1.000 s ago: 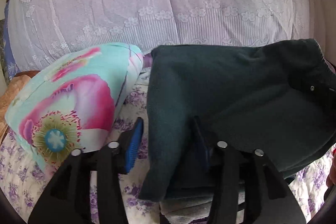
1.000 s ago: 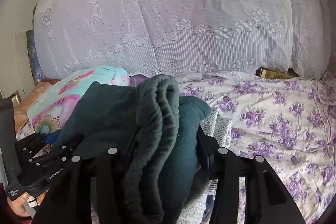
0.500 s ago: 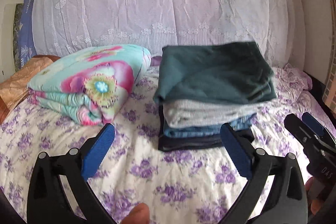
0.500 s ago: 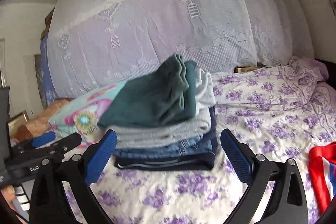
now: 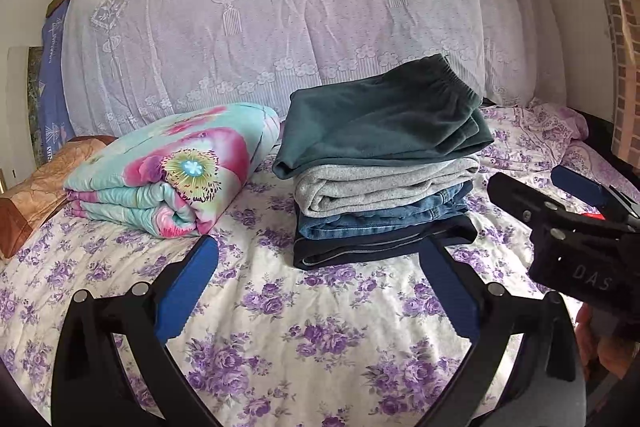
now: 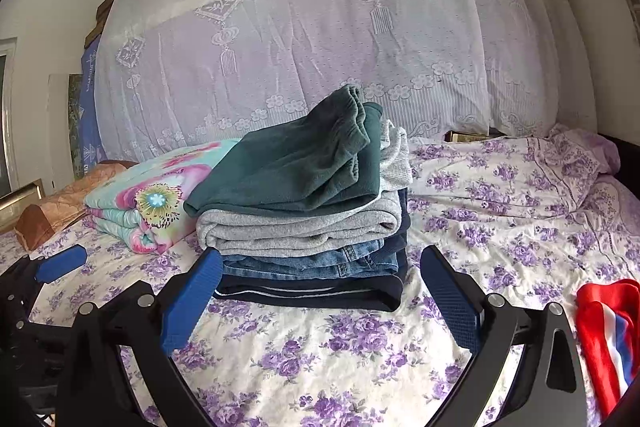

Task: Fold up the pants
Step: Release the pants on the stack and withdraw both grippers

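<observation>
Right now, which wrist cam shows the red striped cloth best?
Right wrist: the red striped cloth lies in plain sight on the bedsheet, at the frame's right edge. In the left wrist view, the right gripper hides all but a red sliver.

A folded floral quilt [image 5: 168, 171] in turquoise and pink lies on the bed sheet [image 5: 304, 343], which is white with purple flowers and spreads out under and ahead of the tool; the quilt sits ahead and to the left. Farther left, a brown cushion [image 5: 36, 195] rests just beside the quilt, and straight ahead a white lace curtain [image 5: 304, 27] hangs across the whole back of the bed. From the right-hand view, a red, white and blue cloth [image 6: 608, 331] lies crumpled on the sheet close by on the right, and a purple-flowered pillow [image 6: 576, 163] lies far ahead to the right.
</observation>
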`<action>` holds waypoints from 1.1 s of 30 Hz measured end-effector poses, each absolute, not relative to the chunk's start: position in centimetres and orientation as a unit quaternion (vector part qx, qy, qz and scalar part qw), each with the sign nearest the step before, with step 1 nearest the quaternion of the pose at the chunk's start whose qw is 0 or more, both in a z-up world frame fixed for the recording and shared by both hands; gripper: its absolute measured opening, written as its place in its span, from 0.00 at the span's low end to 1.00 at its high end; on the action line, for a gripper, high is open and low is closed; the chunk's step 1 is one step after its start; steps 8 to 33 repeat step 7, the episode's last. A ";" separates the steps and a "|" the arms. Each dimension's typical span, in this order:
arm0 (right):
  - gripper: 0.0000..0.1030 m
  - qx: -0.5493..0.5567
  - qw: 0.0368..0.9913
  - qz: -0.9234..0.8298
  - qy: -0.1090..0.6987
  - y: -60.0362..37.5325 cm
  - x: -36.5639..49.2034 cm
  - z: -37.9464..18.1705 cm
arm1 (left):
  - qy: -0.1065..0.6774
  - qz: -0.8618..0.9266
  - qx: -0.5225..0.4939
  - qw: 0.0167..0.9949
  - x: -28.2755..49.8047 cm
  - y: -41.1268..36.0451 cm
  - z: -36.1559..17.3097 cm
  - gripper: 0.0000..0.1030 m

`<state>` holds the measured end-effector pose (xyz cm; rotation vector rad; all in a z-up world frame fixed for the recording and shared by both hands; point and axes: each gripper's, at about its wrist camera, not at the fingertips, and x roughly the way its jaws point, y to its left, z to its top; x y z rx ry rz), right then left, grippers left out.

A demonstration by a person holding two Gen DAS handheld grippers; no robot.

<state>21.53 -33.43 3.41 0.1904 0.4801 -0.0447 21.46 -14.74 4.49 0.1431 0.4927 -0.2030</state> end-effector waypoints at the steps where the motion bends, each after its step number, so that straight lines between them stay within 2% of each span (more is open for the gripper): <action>1: 0.97 0.095 0.966 -0.022 0.238 -33.4 21.5 3.4 | 0.249 -0.103 0.073 0.960 21.7 -14.9 4.6 0.95; 33: 0.97 0.088 0.967 -0.019 0.237 -33.1 21.5 3.4 | 0.268 -0.107 0.071 0.955 21.9 -15.1 4.1 0.95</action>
